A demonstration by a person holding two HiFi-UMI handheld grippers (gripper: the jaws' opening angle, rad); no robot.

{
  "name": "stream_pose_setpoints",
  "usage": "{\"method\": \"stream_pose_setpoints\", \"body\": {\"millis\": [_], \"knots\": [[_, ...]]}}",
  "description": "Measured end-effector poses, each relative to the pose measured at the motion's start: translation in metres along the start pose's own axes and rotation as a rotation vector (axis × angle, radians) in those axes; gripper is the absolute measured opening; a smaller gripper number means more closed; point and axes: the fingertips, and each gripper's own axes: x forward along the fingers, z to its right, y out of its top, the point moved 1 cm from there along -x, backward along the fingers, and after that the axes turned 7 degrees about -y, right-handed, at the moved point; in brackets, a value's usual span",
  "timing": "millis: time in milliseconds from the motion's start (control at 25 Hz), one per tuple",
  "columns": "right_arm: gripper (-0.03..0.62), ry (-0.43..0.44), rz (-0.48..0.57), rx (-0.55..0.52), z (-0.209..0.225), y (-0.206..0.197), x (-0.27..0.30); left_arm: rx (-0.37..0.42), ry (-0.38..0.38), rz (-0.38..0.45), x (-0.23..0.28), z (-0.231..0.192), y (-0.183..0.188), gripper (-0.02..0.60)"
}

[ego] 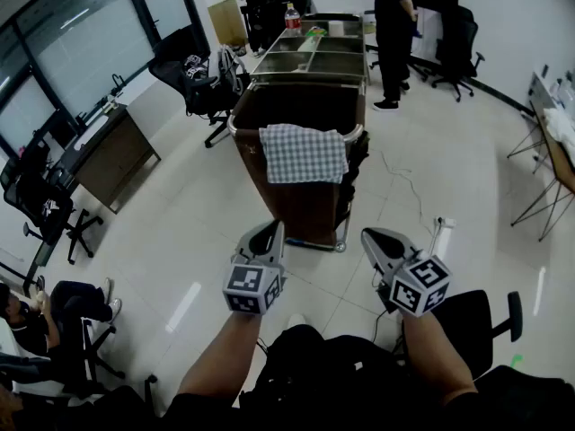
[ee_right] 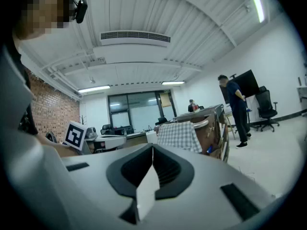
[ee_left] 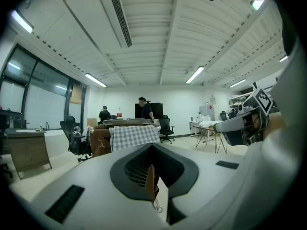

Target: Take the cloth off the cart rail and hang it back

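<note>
The checked cloth [ego: 304,153] hangs over the cart rail [ego: 235,130] at the near end of the cart [ego: 301,206], folded across the bar. Probably its own weight keeps it there, with nothing pinning it (how much drops inside the cart is not visible). The fold, and so the cloth's long axis, runs along the rail, left to right across the head view. The outer panel faces the person flat-on and is wider than it is deep. Its lower edge is roughly level and hangs clear of the floor [ego: 180,232].

The left gripper [ego: 269,229] and the right gripper [ego: 374,238] are held low, close to the person's body and well apart from the cart. Both point forward toward the cloth. Each gripper's own view shows its jaws pressed together with nothing between them. The cloth sits beyond the tips in both views, a little left of centre for the left gripper and a little right for the right.

This reads as a ready stance. The jaws would have to open before either gripper could pinch the hanging panel.
</note>
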Motion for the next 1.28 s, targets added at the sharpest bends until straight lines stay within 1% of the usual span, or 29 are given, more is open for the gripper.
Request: {"method": "stream_pose_setpoints", "body": {"millis": [80,120,160,200,240,320,400,440,600,880,1000,1160,1280], "knots": [[0.020,-0.009,-0.004,-0.002,0.004,0.001,0.007,-0.009,0.016,-0.003,0.011,-0.019,-0.007,0.000],[0.020,-0.015,-0.006,-0.003,0.005,0.002,0.010,-0.013,0.021,-0.007,0.017,-0.029,-0.010,0.013],[0.020,-0.021,-0.006,-0.004,0.007,0.003,0.014,-0.015,0.022,-0.013,0.023,-0.039,-0.011,0.106],[0.020,-0.028,-0.006,-0.004,0.009,0.005,0.018,-0.017,0.020,-0.022,0.030,-0.049,-0.012,0.181],[0.020,-0.036,-0.006,-0.004,0.011,0.007,0.023,-0.020,0.016,-0.035,0.037,-0.060,-0.013,0.210],[0.020,-0.050,-0.007,-0.002,0.013,0.011,0.035,-0.038,0.003,-0.071,0.053,-0.081,-0.016,0.296],[0.020,-0.058,-0.011,-0.005,0.013,0.016,0.050,-0.057,-0.017,-0.103,0.070,-0.103,-0.018,0.341],[0.020,-0.059,-0.012,-0.009,0.011,0.018,0.058,-0.063,-0.029,-0.115,0.079,-0.113,-0.018,0.351],[0.020,-0.070,-0.012,-0.023,0.010,0.027,0.089,-0.099,-0.083,-0.135,0.116,-0.147,-0.016,0.351],[0.020,-0.132,-0.020,-0.019,0.020,0.029,0.126,-0.154,-0.179,-0.172,0.168,-0.186,-0.036,0.351],[0.020,-0.165,-0.025,-0.015,0.029,0.027,0.134,-0.165,-0.244,-0.172,0.183,-0.188,-0.037,0.351],[0.020,-0.195,-0.033,-0.008,0.037,0.024,0.144,-0.150,-0.327,-0.167,0.201,-0.176,-0.034,0.351],[0.020,-0.200,-0.033,-0.014,0.037,0.023,0.147,-0.147,-0.365,-0.156,0.211,-0.168,-0.029,0.351]]}}
